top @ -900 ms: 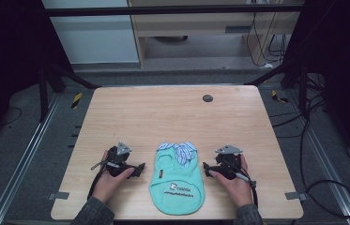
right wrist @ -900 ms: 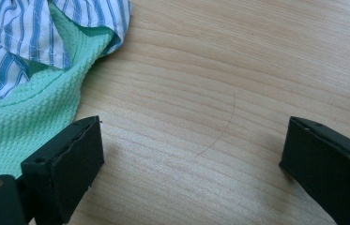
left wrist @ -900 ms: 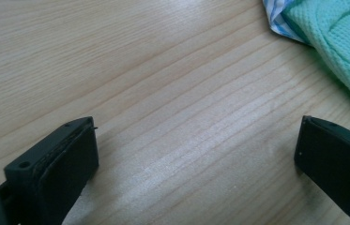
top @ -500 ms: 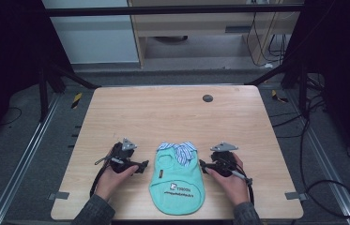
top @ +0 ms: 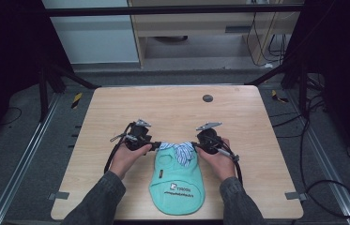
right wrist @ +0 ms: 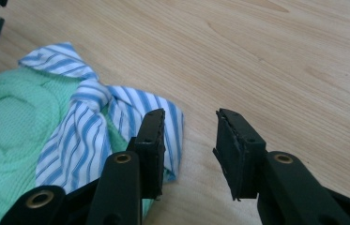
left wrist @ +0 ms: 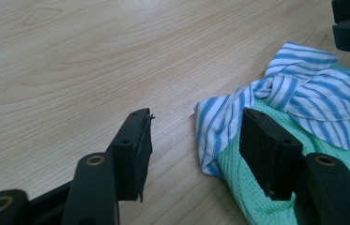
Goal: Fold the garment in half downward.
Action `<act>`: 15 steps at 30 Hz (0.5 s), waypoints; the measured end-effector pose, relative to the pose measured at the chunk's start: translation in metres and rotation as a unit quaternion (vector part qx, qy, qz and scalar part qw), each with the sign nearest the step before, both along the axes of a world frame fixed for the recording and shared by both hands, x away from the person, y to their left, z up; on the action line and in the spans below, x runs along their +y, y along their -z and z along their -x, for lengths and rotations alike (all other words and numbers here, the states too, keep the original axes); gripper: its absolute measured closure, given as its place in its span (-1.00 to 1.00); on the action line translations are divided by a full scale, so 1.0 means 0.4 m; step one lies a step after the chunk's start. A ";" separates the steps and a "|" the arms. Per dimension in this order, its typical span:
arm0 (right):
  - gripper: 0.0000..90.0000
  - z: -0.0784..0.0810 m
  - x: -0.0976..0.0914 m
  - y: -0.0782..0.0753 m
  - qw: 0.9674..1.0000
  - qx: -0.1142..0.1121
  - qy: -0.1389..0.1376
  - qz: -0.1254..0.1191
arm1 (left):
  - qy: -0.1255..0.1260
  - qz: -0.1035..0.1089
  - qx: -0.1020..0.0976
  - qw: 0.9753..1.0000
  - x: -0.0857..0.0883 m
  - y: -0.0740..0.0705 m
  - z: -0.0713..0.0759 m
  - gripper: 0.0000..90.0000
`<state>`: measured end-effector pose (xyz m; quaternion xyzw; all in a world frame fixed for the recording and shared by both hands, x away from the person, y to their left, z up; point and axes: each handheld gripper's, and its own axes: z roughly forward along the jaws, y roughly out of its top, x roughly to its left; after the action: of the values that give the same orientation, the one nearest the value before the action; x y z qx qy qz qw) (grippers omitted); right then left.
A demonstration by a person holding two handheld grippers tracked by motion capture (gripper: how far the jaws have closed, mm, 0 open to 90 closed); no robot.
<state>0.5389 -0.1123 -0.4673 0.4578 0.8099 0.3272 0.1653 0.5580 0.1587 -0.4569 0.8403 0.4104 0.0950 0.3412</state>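
Observation:
A small mint-green garment (top: 177, 180) with white print lies flat near the table's front edge, and its blue-and-white striped collar (top: 178, 150) points away from me. My left gripper (top: 155, 146) sits at the collar's left end and my right gripper (top: 195, 146) at its right end. In the left gripper view the left gripper (left wrist: 196, 150) is open, with a corner of the striped collar (left wrist: 224, 126) on the table between the jaws and one jaw over the green fabric (left wrist: 243, 187). The right gripper (right wrist: 189, 147) is open too, one jaw resting over the collar's edge (right wrist: 116, 117), the other above bare wood.
The wooden table (top: 172, 112) stretches away beyond the garment, with a small dark round mark (top: 207, 98) near its far edge. Cables trail from both grippers toward me. Black frame posts stand at the table's far corners.
Both hands have moved away from me and inward, from beside the garment's middle to the two ends of its striped collar. The garment lies where it was.

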 end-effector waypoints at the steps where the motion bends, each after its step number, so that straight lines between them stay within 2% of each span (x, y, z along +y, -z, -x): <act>1: 0.38 -0.006 0.001 0.002 1.000 0.001 0.003 -0.002 | 0.005 -0.013 0.003 1.000 -0.015 0.002 -0.009 0.02; 3: 0.36 -0.011 0.003 0.006 1.000 0.003 0.006 -0.003 | 0.006 -0.018 0.003 1.000 -0.022 0.005 -0.013 0.04; 5: 0.34 -0.021 0.006 0.012 1.000 0.013 0.009 -0.014 | 0.006 -0.024 0.005 1.000 -0.036 0.011 -0.021 0.09; 7: 0.32 -0.027 0.010 0.015 1.000 0.018 0.013 -0.016 | 0.005 -0.021 0.012 1.000 -0.043 0.017 -0.027 0.11; 8: 0.31 -0.032 0.014 0.018 0.999 0.024 0.013 -0.028 | 0.005 -0.016 0.018 1.000 -0.048 0.022 -0.030 0.20; 10: 0.30 -0.033 0.016 0.019 0.999 0.026 0.013 -0.029 | 0.008 -0.016 0.023 1.000 -0.055 0.028 -0.033 0.22; 11: 0.28 -0.035 0.024 0.024 0.999 0.031 0.012 -0.026 | 0.008 -0.024 0.023 0.999 -0.061 0.034 -0.034 0.22; 15: 0.24 -0.037 0.034 0.033 0.999 0.039 0.009 -0.023 | 0.012 -0.025 0.034 0.999 -0.067 0.045 -0.037 0.25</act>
<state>0.5538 -0.0986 -0.4806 0.4813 0.8038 0.3262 0.1259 0.5726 0.1317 -0.4748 0.8563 0.4091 0.0720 0.3071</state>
